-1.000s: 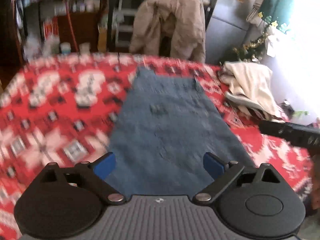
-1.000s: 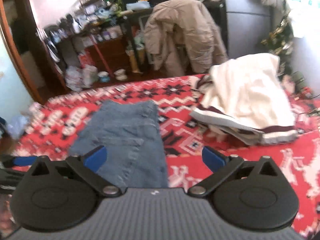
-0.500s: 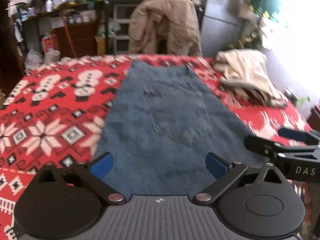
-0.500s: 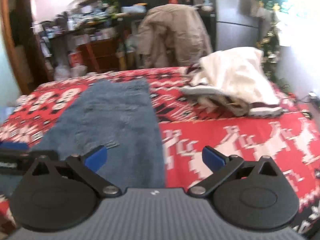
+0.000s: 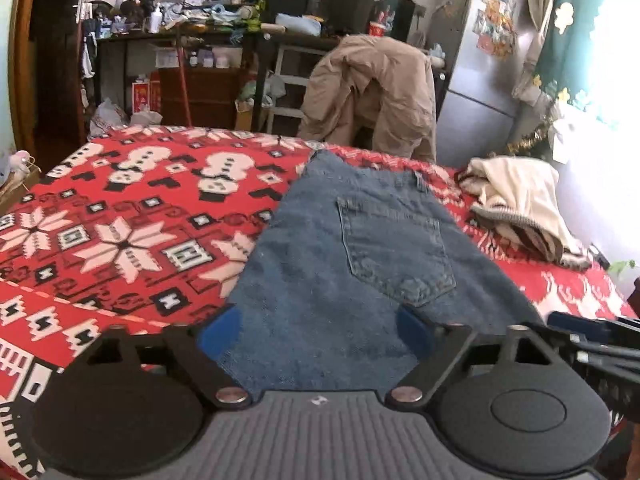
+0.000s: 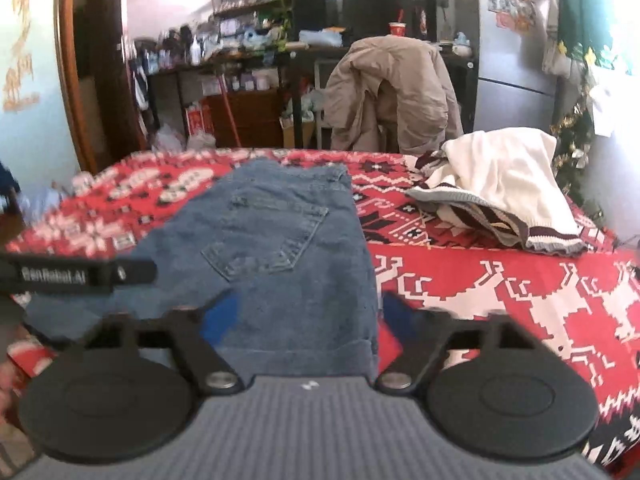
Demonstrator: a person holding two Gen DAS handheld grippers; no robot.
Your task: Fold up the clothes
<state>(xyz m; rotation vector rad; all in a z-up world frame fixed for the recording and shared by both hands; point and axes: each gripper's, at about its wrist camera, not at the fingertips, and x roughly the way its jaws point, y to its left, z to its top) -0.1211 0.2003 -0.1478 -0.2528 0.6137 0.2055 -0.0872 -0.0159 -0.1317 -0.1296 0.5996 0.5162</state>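
Red patterned blanket, jeans between both open, empty hand-held grippers

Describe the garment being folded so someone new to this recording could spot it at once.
Start at the red patterned blanket that covers the bed. Down its middle, running away from both tongs, lie the blue jeans, spread flat with a back pocket facing up. Unlike the crumpled cream sweater beside them, they are denim and smoothed out.
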